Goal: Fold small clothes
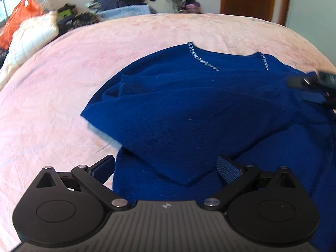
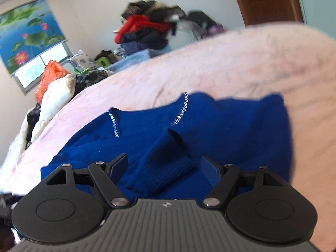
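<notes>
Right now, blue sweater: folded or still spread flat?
Partly folded. The blue sweater has one sleeve laid across its body and a side flap turned over; the neckline remains exposed on the pink bedspread.

Both the left gripper (image 1: 166, 166) and right gripper (image 2: 163, 163) tilt downward, jaws spread wide, gripping nothing.

You have no readable text, number or brand name in either view. The only sign is a small pale four-pointed emblem (image 1: 165, 205) on the ribbed grey body of your left gripper (image 1: 166, 168), set centrally behind and between its two fingers. The same emblem (image 2: 165, 204) sits on your right gripper (image 2: 164, 164), again behind the fingers on the midline. Neither emblem carries letters you could make out.
</notes>
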Demonstrator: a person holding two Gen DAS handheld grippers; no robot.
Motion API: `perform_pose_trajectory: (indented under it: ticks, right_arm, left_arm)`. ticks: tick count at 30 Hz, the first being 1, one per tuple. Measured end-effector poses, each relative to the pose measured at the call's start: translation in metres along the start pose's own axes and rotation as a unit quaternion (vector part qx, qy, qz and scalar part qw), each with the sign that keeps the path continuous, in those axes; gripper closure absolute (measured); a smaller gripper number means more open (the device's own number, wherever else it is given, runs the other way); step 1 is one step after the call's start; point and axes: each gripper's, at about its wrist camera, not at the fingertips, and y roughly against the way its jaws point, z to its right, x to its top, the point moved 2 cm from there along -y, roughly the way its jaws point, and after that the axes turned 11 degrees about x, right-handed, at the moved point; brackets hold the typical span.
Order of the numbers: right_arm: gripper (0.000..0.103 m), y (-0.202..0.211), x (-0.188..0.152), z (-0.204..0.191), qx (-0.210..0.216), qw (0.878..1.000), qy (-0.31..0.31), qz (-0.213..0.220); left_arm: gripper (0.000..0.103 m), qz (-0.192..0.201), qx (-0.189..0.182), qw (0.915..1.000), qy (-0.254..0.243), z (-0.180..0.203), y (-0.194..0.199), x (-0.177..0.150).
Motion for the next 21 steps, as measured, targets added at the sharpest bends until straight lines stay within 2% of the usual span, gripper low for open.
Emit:
perform_pose_trajectory:
  ticks: [2,5,7,11,14,16,19,21]
  right_arm:
    - [0.028,-0.003,0.001,0.005,0.042,0.999,-0.03,0.007]
    - [0.042,-0.02,0.006,0.01,0.059,0.998,-0.037,-0.002]
    - [0.088,-0.024,0.011,0.01,0.056,0.998,-0.038,-0.018]
    - [0.088,-0.011,0.018,0.0,0.059,0.998,-0.029,-0.004]
    - [0.088,0.003,0.032,-0.004,0.104,0.99,-0.087,0.03]
    - [0.088,0.013,0.044,-0.015,0.128,0.986,-0.095,0.05]
    - [0.088,0.024,0.066,-0.039,0.16,0.981,-0.082,0.068]
    - [0.088,0.027,0.078,-0.055,0.18,0.979,-0.068,0.069]
  left_arm:
    - [0.0,0.012,-0.002,0.9998,-0.016,0.006,0.004,0.002]
    - [0.0,0.031,-0.007,0.9992,-0.025,0.013,0.005,0.007]
    - [0.0,0.024,-0.003,0.9994,-0.024,0.016,0.001,0.011]
    - [0.0,0.03,-0.015,0.9992,-0.02,0.026,-0.001,0.019]
    - [0.0,0.057,-0.015,0.9963,-0.063,0.049,0.002,0.023]
    - [0.0,0.079,-0.012,0.9926,-0.091,0.066,0.004,0.024]
    - [0.0,0.106,0.013,0.9871,-0.119,0.089,0.0,0.025]
    - [0.0,0.121,0.04,0.9846,-0.12,0.097,-0.004,0.027]
